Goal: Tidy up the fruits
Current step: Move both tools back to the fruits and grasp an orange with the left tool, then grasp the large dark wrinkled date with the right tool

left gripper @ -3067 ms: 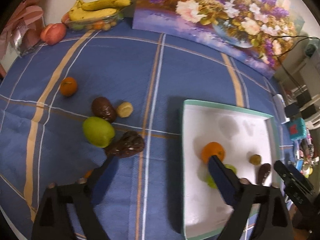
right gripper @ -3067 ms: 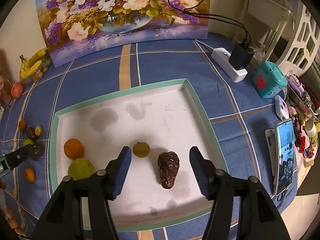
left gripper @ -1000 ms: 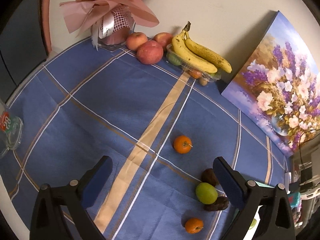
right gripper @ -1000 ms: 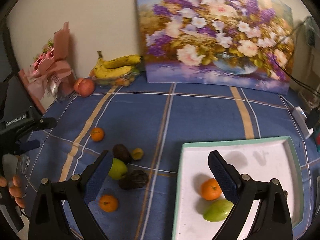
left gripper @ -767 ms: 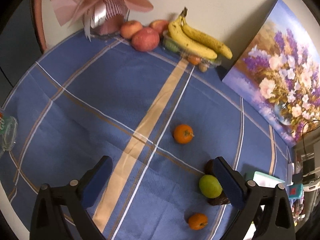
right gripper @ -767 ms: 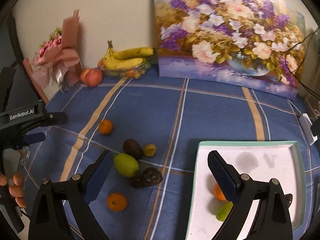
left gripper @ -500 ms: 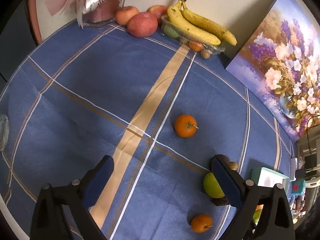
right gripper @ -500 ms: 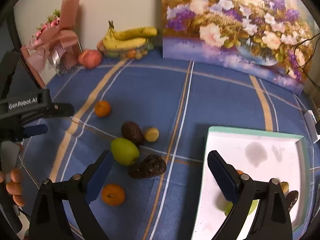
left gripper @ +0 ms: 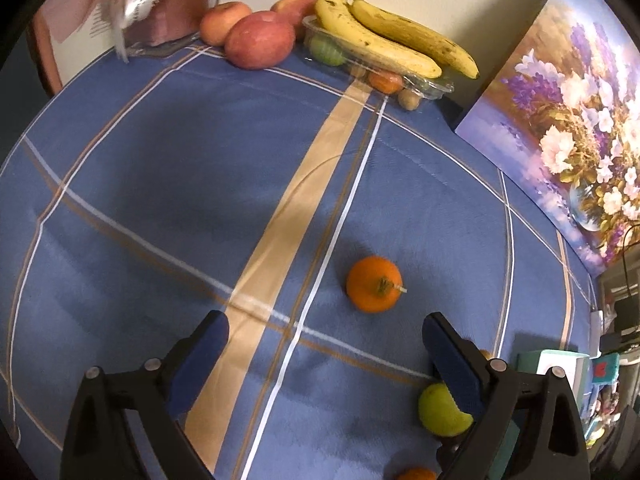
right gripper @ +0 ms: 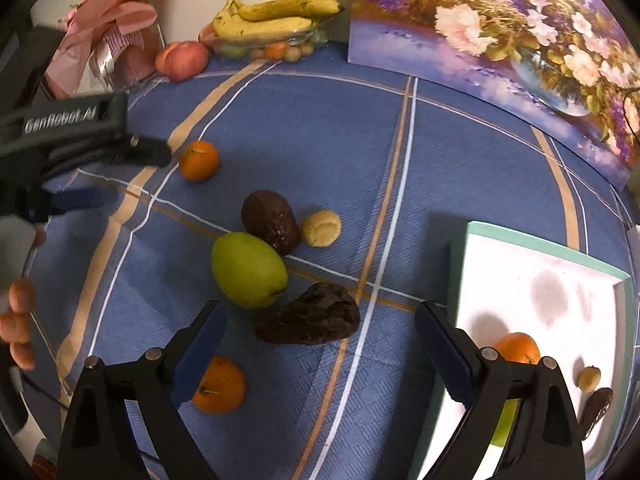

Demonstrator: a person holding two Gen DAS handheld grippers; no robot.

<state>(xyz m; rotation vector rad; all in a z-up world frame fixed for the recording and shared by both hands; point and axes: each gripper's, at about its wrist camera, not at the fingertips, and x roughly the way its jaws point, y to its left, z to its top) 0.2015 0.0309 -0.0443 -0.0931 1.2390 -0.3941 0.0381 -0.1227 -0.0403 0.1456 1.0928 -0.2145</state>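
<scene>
In the left wrist view, the left gripper (left gripper: 324, 344) is hovering with its jaws spread wide and empty, and an orange (left gripper: 373, 284) is sitting on the blue cloth (left gripper: 200, 168) at centre right, just above the right finger; the aim looks like a pickup of that fruit. A green apple (left gripper: 438, 414) is peeking out at lower right behind the finger. Bananas (left gripper: 384, 40) and red apples (left gripper: 260, 38) are lying along the top edge.

In the right wrist view, the right gripper (right gripper: 320, 336) is also gaping wide and empty, pointing at a dark wrinkled fruit (right gripper: 310, 320) at lower centre, probably its next target. The tray (right gripper: 460, 272) at right is already holding several fruits. At upper left, the other tool's body is reading "GenRobot.AI".
</scene>
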